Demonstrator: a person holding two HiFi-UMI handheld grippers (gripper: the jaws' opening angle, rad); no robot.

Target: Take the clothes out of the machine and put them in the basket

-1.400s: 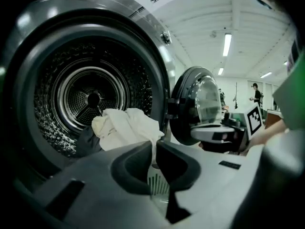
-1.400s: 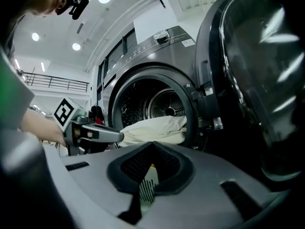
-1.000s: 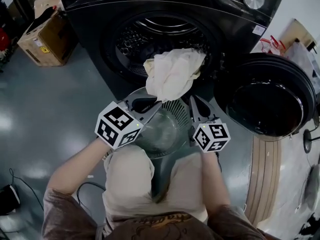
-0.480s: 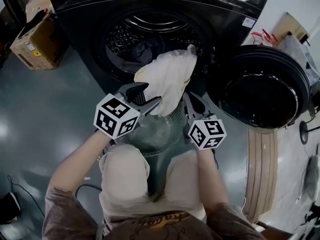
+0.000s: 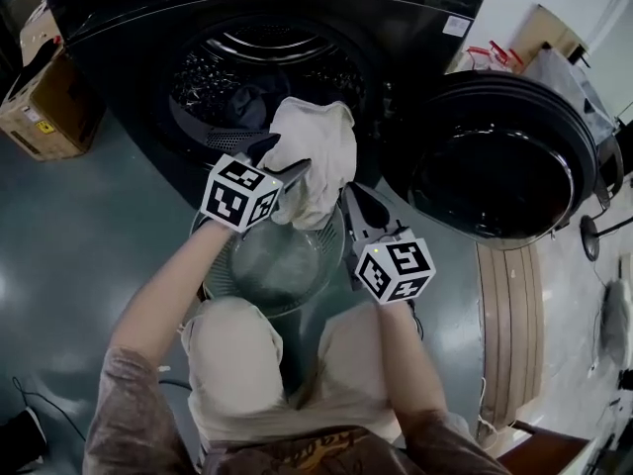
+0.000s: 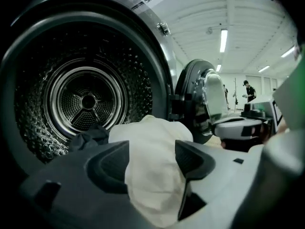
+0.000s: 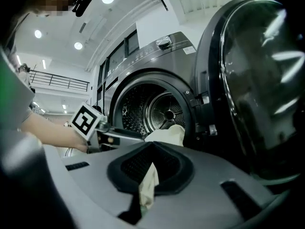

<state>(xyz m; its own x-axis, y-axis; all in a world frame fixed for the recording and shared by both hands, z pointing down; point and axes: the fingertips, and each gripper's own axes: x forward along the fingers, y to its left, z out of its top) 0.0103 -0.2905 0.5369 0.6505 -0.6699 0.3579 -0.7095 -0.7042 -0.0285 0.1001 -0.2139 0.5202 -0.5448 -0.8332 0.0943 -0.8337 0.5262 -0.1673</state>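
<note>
**Desk:** Where's the cloth (image 5: 315,156)?

**Field:** It's draped from the machine (image 5: 119,57) mouth, hanging over the basket (image 5: 210,277). Your right gripper (image 7: 152,147) is clamped on a fold of it. Your left gripper (image 6: 151,151) has just been opening, and its jaws stand apart with cloth between them, unpressed.

**Desk:** What does the next move turn on?

**Field:** Likely the drop: the cloth's length runs from door to basket, directly below your right gripper.

One brand came through: "Midea" on the machine (image 5: 396,28), top panel, far left. The sticker (image 5: 45,127) on the box (image 5: 30,92) was too small to read.
</note>
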